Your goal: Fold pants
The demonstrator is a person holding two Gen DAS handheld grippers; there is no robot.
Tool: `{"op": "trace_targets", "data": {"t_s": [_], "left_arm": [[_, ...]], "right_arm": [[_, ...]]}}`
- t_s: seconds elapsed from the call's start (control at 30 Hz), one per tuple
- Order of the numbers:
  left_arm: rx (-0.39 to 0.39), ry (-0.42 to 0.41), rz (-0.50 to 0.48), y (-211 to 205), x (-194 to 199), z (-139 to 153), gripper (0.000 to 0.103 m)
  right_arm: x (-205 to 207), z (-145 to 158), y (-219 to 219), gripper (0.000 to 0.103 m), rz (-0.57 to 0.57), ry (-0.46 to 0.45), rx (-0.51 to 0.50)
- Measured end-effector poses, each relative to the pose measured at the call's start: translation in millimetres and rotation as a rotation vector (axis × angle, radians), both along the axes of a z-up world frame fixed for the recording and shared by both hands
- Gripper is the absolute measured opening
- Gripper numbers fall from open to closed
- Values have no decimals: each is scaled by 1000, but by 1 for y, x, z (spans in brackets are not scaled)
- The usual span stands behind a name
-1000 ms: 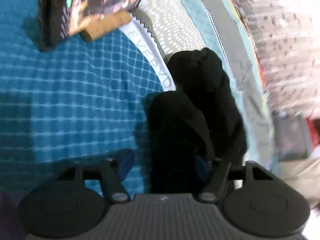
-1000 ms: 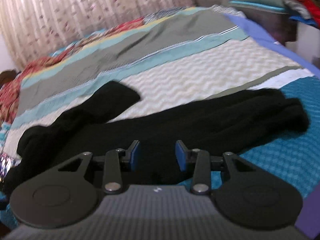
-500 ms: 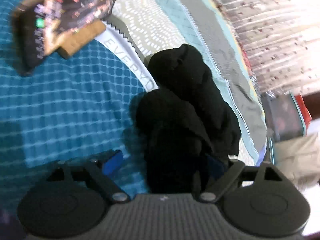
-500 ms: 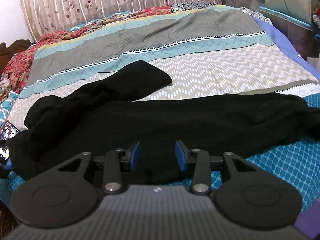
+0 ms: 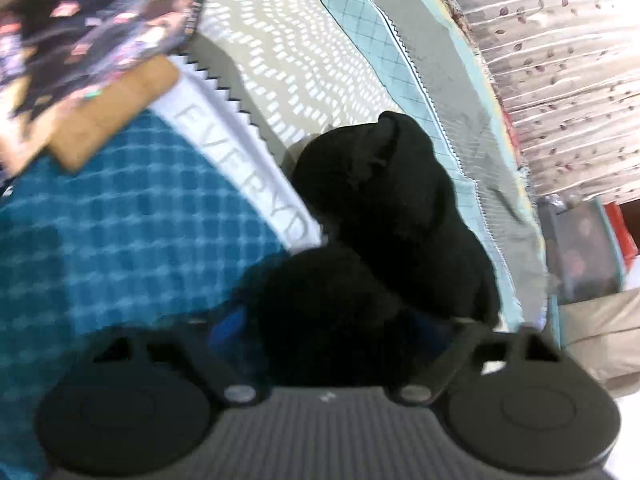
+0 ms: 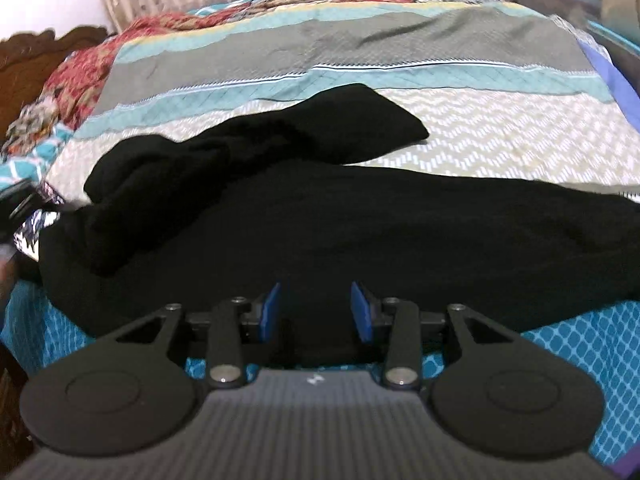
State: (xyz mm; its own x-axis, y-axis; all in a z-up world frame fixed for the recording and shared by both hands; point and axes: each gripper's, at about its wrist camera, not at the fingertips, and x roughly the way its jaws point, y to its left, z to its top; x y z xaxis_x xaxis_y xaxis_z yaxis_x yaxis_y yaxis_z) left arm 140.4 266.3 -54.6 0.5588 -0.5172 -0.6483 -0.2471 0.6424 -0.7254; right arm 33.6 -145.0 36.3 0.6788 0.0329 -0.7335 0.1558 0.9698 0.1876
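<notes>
Fabric fills the jaws of both: the left hand-held gripper has just been closing on a bunched end of the black pants, the right hand-held gripper pinches their near edge. Soft, limp and light, they should be held at hems. They sprawl across the bed; black hides seams and folds.

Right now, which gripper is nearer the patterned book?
Left. Left gripper, jaws just closing on the black pants, has the patterned book close ahead; from the right gripper it sits far left, beyond them.
</notes>
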Motion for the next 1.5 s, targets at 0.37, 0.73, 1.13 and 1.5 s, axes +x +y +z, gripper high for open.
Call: {"op": "trace_targets", "data": {"t_s": [0.37, 0.73, 1.13, 1.5], "left_arm": [[440, -154, 1, -4, -145, 63, 35], [546, -299, 88, 9, -127, 120, 53], [604, -146, 29, -40, 41, 65, 86], [513, -329, -79, -75, 19, 115, 20]], "right_arm": [[23, -16, -9, 42, -7, 46, 56], [90, -1, -97, 43, -178, -42, 133], [180, -85, -200, 55, -444, 16, 715], [115, 75, -229, 12, -264, -459, 398]]}}
